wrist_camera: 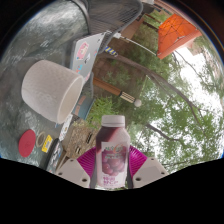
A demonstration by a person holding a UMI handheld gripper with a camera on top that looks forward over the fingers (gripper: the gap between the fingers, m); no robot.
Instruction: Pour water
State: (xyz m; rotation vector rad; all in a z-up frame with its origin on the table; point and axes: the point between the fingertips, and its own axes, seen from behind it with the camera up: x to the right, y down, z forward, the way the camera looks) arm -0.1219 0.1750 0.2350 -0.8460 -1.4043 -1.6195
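Tongs (111,168) clamp bottle (112,150) beside white cup (50,88).

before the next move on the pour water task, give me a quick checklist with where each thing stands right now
1. Bottle in the gripper: ok, it stands upright between the two fingers, their pink pads against its sides.
2. Bottle cap off: not ok, a pale cap is still on the neck.
3. Receiving cup in view: ok, the white cup sits beyond the fingers, off to one side.
4. Cup mouth free: ok, nothing covers its opening as seen here.
5. Bottle lined up over cup: not ok, the bottle is well short of the cup.
6. Water level in bottle: cannot tell, the label hides it.
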